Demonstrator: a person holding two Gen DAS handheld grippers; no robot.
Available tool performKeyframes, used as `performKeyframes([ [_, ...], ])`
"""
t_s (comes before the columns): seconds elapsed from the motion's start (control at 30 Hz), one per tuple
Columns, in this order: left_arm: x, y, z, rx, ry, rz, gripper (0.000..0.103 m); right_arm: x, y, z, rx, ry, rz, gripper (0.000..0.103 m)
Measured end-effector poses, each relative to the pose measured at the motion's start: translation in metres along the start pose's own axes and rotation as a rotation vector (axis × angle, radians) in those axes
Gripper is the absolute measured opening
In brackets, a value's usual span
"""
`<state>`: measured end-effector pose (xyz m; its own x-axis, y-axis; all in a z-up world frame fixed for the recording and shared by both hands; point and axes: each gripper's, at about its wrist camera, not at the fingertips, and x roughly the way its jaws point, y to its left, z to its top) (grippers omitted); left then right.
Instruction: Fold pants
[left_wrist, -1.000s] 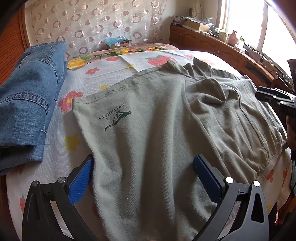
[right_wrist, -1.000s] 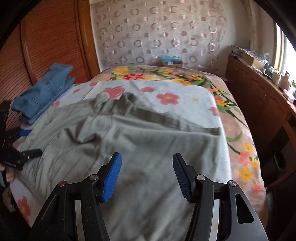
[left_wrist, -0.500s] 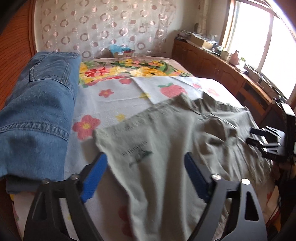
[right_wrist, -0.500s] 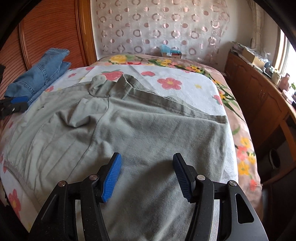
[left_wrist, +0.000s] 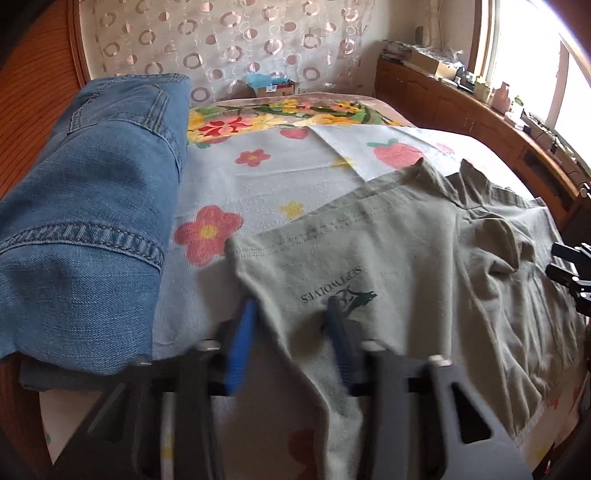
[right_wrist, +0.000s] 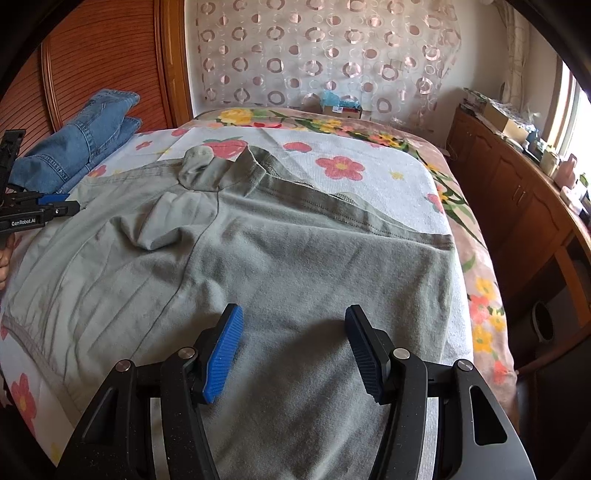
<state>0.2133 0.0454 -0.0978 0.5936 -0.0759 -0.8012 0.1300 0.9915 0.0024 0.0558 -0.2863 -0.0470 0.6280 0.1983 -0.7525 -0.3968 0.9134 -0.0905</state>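
Grey-green pants (left_wrist: 424, 258) lie spread flat on the flowered bed, with a printed logo (left_wrist: 340, 295) near one corner. They also fill the right wrist view (right_wrist: 258, 266). My left gripper (left_wrist: 291, 325) has its blue pads narrowed around the hem edge of the pants near the logo, with cloth between them; the frame is blurred there. My left gripper shows at the left edge of the right wrist view (right_wrist: 70, 205). My right gripper (right_wrist: 291, 325) is open and empty above the pants. It shows at the right edge of the left wrist view (left_wrist: 569, 266).
Folded blue jeans (left_wrist: 92, 206) lie at the bed's left side against a wooden headboard (right_wrist: 103, 55). A wooden cabinet (right_wrist: 517, 192) with clutter runs along the right, under a window. A small box (left_wrist: 273, 86) sits at the far end of the bed.
My left gripper has moved left and down to the pants' hem corner and its jaws have narrowed onto the cloth. My right gripper stays open and has shifted little.
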Motion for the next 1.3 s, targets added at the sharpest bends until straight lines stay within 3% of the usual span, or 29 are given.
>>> performKeyframes([
  [0.03, -0.001, 0.001, 0.0, 0.004, -0.002, 0.01, 0.01, 0.001, 0.0, 0.001, -0.001, 0.0, -0.001, 0.06],
  [0.07, -0.002, 0.001, 0.0, 0.006, -0.01, 0.023, 0.007, 0.0, 0.0, 0.0, 0.0, 0.0, 0.0, 0.06],
  [0.2, -0.011, 0.012, 0.003, -0.004, -0.052, 0.089, 0.006, -0.004, 0.0, -0.002, 0.0, 0.0, 0.0, 0.06],
  [0.37, -0.024, 0.019, 0.002, -0.02, -0.072, 0.066, 0.005, 0.008, 0.0, 0.004, -0.001, 0.0, 0.0, 0.06],
  [0.5, -0.04, 0.018, -0.005, -0.041, -0.088, -0.002, 0.006, 0.008, -0.001, 0.003, 0.0, -0.001, 0.001, 0.06],
  [0.6, -0.05, 0.008, -0.01, -0.038, -0.095, -0.037, 0.019, 0.01, -0.001, 0.004, 0.005, -0.001, 0.002, 0.06],
  [0.8, -0.07, -0.004, -0.024, -0.014, -0.129, -0.078, 0.062, 0.004, -0.004, 0.004, 0.016, -0.03, 0.007, 0.06],
  [0.83, -0.072, -0.004, -0.027, -0.014, -0.128, -0.073, 0.079, 0.001, -0.004, 0.004, 0.012, -0.041, -0.005, 0.06],
  [0.87, -0.076, -0.005, -0.031, -0.018, -0.137, -0.078, 0.082, -0.005, -0.002, 0.003, 0.007, -0.056, -0.014, 0.06],
  [1.1, -0.085, -0.016, -0.059, 0.0, -0.126, -0.101, 0.082, -0.056, 0.002, -0.016, 0.009, -0.145, 0.016, 0.06],
  [1.3, -0.084, -0.027, -0.085, 0.004, -0.097, -0.119, 0.082, -0.083, -0.016, -0.063, 0.104, -0.121, -0.01, 0.06],
])
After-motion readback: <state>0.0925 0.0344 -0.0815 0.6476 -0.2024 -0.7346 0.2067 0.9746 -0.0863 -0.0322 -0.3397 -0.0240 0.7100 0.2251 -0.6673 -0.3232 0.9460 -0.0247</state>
